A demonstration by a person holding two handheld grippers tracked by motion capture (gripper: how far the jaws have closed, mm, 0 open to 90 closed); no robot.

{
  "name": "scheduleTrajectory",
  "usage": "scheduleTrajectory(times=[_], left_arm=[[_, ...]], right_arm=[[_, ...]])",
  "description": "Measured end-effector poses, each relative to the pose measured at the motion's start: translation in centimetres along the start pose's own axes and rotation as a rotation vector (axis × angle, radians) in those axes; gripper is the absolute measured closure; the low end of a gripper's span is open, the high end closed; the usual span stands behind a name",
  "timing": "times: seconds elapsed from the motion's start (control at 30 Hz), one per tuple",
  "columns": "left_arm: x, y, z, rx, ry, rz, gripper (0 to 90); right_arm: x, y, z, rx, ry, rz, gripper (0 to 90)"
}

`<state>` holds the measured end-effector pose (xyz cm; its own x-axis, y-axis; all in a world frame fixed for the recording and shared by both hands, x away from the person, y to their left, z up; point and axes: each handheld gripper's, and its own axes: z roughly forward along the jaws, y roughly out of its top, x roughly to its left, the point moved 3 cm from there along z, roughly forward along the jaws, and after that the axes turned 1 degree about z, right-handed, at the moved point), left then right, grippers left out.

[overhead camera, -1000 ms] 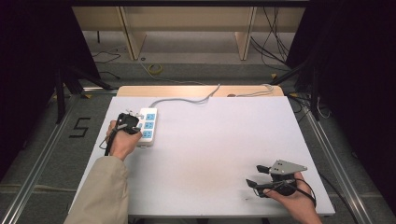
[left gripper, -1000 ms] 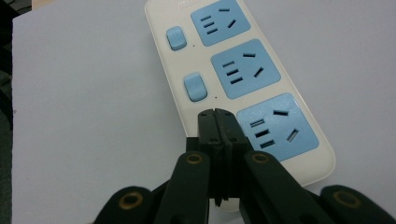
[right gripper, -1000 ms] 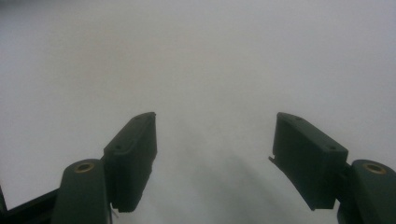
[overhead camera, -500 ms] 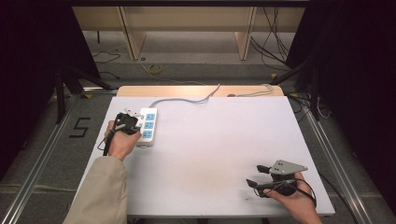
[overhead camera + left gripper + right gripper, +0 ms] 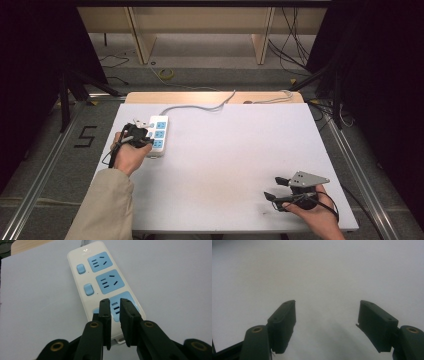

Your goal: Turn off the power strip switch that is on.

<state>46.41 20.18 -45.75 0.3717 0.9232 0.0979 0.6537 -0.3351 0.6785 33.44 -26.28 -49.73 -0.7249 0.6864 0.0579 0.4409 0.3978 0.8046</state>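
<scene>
Your left hand-held gripper [image 5: 115, 305] hangs over the power strip [image 5: 105, 282], jaws just parting, nothing gripped. Your right hand-held gripper [image 5: 325, 315] gapes wide above the surface [image 5: 240, 150].

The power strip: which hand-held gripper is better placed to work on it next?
Probably the left hand-held gripper: it hovers over the power strip, jaws just opening, nothing between. The right hand-held gripper rests far off, open.
</scene>
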Motion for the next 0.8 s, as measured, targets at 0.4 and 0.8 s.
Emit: scheduleTrajectory(times=[0.4,0.8], left_arm=[[-1.5,-1.3,-1.5,-0.067,-0.069,0.032,58.6],[-4.1,-3.1,-2.7,-0.138,-0.142,0.112,37.6]], right_arm=[[0.0,0.0,0.0,0.003,0.002,-0.001,31.5],[0.1,0.0,0.0,0.002,0.002,-0.002,31.4]])
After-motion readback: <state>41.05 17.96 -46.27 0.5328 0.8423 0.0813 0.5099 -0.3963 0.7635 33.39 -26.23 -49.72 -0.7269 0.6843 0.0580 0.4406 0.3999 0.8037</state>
